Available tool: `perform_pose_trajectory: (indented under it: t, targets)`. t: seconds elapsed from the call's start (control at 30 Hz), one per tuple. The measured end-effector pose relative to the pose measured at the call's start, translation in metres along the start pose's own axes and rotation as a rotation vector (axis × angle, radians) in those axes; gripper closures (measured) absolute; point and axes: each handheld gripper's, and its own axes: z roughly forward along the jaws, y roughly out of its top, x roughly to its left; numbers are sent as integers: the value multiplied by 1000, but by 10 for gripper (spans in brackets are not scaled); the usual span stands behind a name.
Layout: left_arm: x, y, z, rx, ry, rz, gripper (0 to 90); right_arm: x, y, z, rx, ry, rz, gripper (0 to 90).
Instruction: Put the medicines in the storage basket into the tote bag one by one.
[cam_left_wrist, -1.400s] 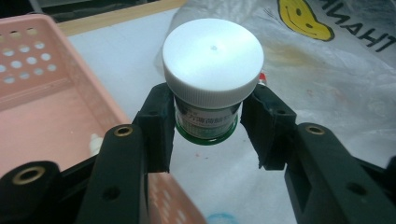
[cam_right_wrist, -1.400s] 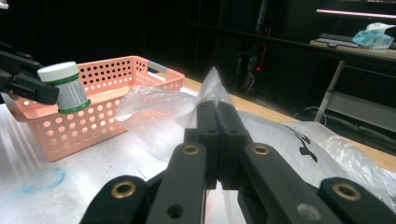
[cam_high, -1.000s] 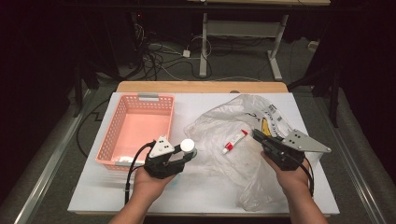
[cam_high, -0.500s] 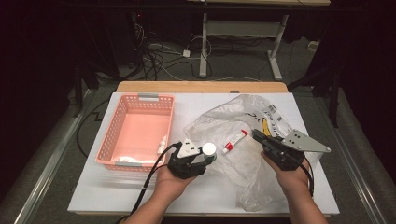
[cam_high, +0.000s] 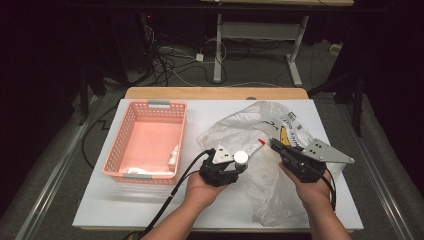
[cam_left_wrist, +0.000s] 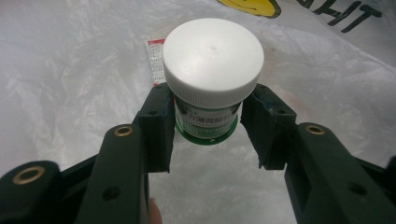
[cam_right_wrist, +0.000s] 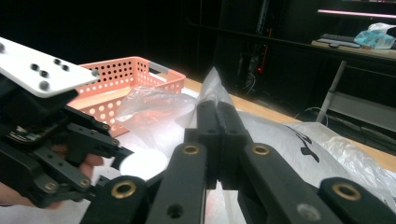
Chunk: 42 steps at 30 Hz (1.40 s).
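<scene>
Here, seen from above, my left gripper (cam_high: 239, 162) sits just below the middle of the frame, its jaws clamped on the sides of a small white-capped jar (cam_high: 241, 156) with a green label. I hold the jar by its body under the cap, upright, so it cannot slip or tip on the way. Right of centre, my right gripper (cam_high: 276, 145) has its jaws pressed fully together on a pinch of the clear plastic bag (cam_high: 260, 125), which spreads crumpled over the right half of the white table (cam_high: 95, 200). I judge I am lifting that fold to keep the bag's mouth up, so the jar can go in. In the left gripper view the jar (cam_left_wrist: 210, 70) fills the centre with bag film behind it. A small red-tipped tube (cam_high: 261, 142) lies in the bag between my grippers. At left, the pink basket (cam_high: 131, 120) holds a small vial (cam_high: 173, 156) near its lower right corner.
</scene>
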Motion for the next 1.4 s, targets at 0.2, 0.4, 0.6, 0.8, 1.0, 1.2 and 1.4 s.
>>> perform_pose_trajectory:
  t: [0.2, 0.4, 0.6, 0.8, 1.0, 1.2, 1.4]
  targets:
    - [-3, 9, 20, 10, -3, 12, 539, 0, 0, 0, -4, -1, 3, 900]
    - [-4, 17, 44, 6, -3, 10, 539, -2, 0, 0, -5, -4, 4, 900]
    - [-5, 23, 64, -4, -13, -5, 539, -2, 0, -1, -9, -5, 2, 900]
    - [-6, 23, 81, 1, -17, -10, 539, -3, 0, 0, -6, -4, 4, 900]
    - [-8, 24, 97, 12, -7, -2, 539, -3, 0, -1, -10, -3, 0, 900]
    - [-6, 25, 104, 33, 8, -7, 538, -4, 0, -1, -6, -4, 6, 900]
    - [-6, 26, 105, 40, -1, -16, 516, -3, 0, -1, -6, -1, 3, 900]
